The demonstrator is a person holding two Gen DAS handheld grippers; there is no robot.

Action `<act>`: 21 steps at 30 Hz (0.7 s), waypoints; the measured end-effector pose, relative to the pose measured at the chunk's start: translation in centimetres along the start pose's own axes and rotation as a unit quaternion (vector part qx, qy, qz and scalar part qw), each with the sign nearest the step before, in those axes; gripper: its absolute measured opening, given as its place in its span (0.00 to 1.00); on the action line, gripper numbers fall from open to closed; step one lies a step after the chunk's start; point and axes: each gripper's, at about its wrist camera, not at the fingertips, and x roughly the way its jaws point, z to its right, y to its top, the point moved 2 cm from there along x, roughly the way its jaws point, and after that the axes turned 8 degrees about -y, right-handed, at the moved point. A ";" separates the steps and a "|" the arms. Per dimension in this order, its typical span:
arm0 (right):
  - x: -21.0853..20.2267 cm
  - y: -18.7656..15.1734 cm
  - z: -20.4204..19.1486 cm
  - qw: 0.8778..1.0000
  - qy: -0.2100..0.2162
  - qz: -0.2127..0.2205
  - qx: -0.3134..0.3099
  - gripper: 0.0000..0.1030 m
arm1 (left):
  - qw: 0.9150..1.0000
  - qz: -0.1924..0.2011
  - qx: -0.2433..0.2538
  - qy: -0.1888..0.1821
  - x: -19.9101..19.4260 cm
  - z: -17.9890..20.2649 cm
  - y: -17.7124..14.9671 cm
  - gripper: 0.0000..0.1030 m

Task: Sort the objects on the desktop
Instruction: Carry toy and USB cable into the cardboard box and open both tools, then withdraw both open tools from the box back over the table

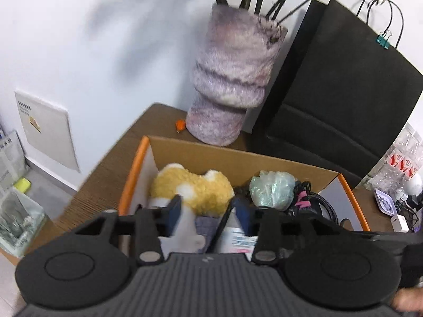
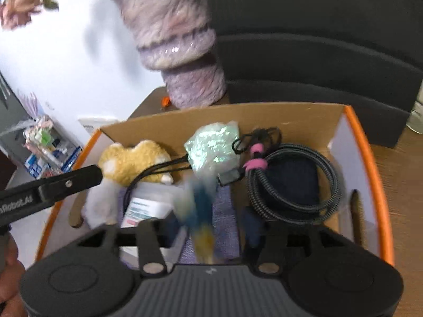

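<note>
Both claws, left [image 1: 208, 215] and right [image 2: 208, 228], hang spread over the box [image 2: 304, 117]; only the right view shows its coiled cable [image 2: 293, 182].

A blue-and-yellow thing [image 2: 201, 208] smears between the right gripper's [image 2: 208, 227] jaws — too blurred to name; the white object [image 1: 185, 227] — equally unclear.
</note>
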 end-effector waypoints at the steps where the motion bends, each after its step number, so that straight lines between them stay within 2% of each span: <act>1: -0.8 0.0 0.1 1.000 0.009 0.003 0.005 0.54 | 1.000 -0.002 0.006 0.005 -0.5 0.1 0.1 0.68; 4: -3.9 0.2 -0.3 1.000 0.001 0.022 -0.002 0.55 | 0.999 -0.010 0.030 0.005 -2.3 1.0 0.1 0.74; 7: -7.1 0.3 -0.6 0.999 -0.019 0.040 -0.017 0.55 | 0.999 0.003 0.046 0.012 -5.0 2.0 -0.3 0.84; 11: -11.2 -0.6 -0.7 0.996 -0.044 0.063 -0.036 0.64 | 0.996 0.012 0.081 0.023 -8.6 2.9 -1.4 0.96; 15: -13.9 -2.9 -0.5 0.991 -0.081 0.085 -0.070 0.74 | 0.995 0.016 0.095 0.034 -11.7 3.0 -3.4 1.00; 18: -15.5 -5.2 -0.1 0.983 -0.118 0.102 -0.092 0.75 | 0.993 0.033 0.108 0.045 -13.7 3.3 -5.2 1.00; 21: -16.8 -7.8 0.3 0.983 -0.120 0.110 -0.090 0.75 | 0.987 0.057 0.139 0.053 -15.5 4.1 -7.6 1.00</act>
